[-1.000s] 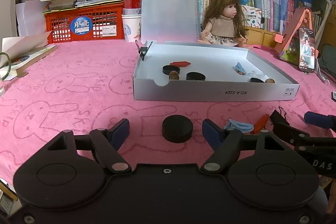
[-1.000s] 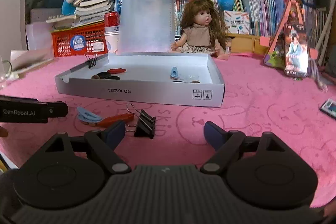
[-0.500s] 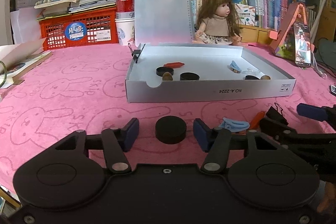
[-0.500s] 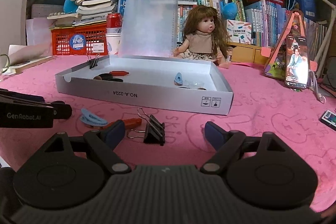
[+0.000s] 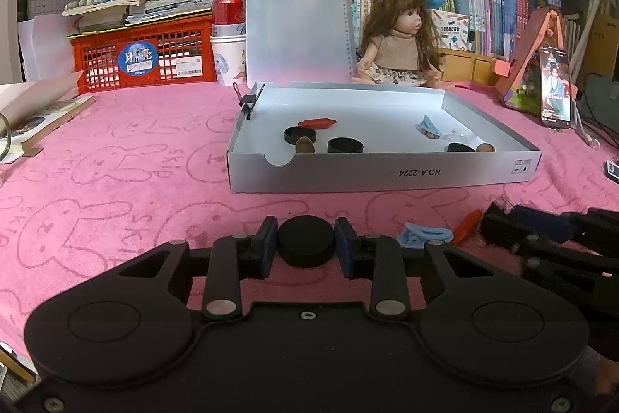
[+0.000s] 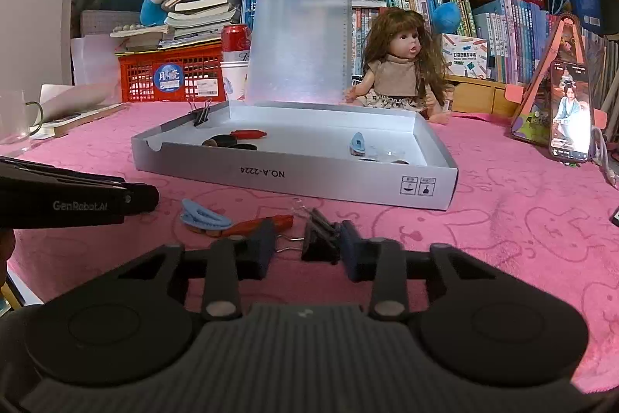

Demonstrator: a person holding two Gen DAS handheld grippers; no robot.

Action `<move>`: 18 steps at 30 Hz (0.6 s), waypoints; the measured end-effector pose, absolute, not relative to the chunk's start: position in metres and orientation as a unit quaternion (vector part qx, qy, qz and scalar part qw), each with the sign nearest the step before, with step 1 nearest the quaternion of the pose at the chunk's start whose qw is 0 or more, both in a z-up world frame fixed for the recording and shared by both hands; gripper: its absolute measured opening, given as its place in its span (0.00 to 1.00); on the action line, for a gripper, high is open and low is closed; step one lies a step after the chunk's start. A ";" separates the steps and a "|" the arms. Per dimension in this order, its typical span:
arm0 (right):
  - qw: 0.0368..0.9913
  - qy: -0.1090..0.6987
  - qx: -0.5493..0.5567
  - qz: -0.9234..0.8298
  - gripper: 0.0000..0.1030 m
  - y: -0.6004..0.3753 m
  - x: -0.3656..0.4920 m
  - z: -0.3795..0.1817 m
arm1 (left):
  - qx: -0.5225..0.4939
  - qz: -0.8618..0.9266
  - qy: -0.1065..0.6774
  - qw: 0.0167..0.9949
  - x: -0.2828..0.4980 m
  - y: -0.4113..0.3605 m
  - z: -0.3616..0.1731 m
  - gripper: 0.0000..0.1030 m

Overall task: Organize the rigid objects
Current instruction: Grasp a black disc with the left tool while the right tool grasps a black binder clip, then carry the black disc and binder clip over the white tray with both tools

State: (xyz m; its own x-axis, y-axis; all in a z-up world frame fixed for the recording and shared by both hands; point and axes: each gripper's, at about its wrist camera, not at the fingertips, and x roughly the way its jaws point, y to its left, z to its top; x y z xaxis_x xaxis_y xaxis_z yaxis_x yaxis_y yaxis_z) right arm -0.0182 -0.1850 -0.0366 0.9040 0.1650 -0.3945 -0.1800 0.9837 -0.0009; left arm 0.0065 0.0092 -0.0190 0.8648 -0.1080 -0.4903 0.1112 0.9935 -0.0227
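In the left wrist view my left gripper [image 5: 306,246] has its jaws closing on a black round puck [image 5: 306,237] that lies on the pink cloth, and both blue pads touch its sides. In the right wrist view my right gripper [image 6: 305,248] is closing on a black binder clip [image 6: 321,240]. One pad is against the clip's body, the other at its wire handles. Beside them lie a blue clip [image 6: 203,215] and a red clip [image 6: 263,224]. The open white box [image 5: 387,175] beyond holds several small items.
A clear clipboard [image 5: 298,22] stands behind the box, with a doll [image 5: 398,45] to its right. A phone on a stand [image 5: 555,88] sits at far right. A red crate [image 5: 143,57], a red can [image 5: 229,8] and an open book [image 5: 35,111] are at left.
Both grippers' jaws have drawn in, the left onto the black puck and the right onto the binder clip. The right gripper also edged toward the clip.
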 end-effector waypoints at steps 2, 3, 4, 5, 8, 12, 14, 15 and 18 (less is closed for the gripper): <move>0.975 0.203 -0.017 0.088 0.24 -0.186 -0.017 -0.035 | 0.003 -0.058 0.253 0.966 0.006 0.009 -0.017 0.30; 0.975 0.204 -0.014 0.088 0.24 -0.187 -0.017 -0.035 | 0.003 -0.058 0.252 0.966 0.006 0.008 -0.016 0.30; 0.975 0.205 -0.012 0.089 0.24 -0.188 -0.017 -0.034 | 0.003 -0.059 0.251 0.966 0.005 0.008 -0.015 0.30; 0.975 0.205 -0.012 0.089 0.24 -0.188 -0.017 -0.034 | 0.002 -0.058 0.250 0.966 0.005 0.008 -0.014 0.30; 0.975 0.204 -0.011 0.090 0.24 -0.188 -0.017 -0.033 | 0.002 -0.058 0.249 0.967 0.005 0.008 -0.012 0.30; 0.976 0.200 -0.009 0.090 0.24 -0.189 -0.019 -0.031 | 0.002 -0.057 0.249 0.967 0.004 0.007 -0.011 0.30; 0.976 0.199 -0.006 0.090 0.24 -0.189 -0.019 -0.030 | 0.002 -0.058 0.250 0.967 0.004 0.007 -0.011 0.30; 0.976 0.198 -0.005 0.090 0.24 -0.190 -0.019 -0.029 | 0.001 -0.058 0.251 0.966 0.004 0.007 -0.011 0.30; 0.977 0.196 -0.005 0.089 0.24 -0.190 -0.019 -0.027 | 0.000 -0.057 0.253 0.966 0.004 0.007 -0.009 0.30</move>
State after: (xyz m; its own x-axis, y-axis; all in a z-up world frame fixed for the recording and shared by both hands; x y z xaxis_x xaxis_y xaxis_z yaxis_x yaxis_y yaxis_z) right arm -0.0193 -0.1899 -0.0272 0.9073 0.1718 -0.3837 -0.1755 0.9841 0.0255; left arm 0.0042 0.0069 -0.0088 0.8657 -0.1101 -0.4883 0.1104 0.9935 -0.0284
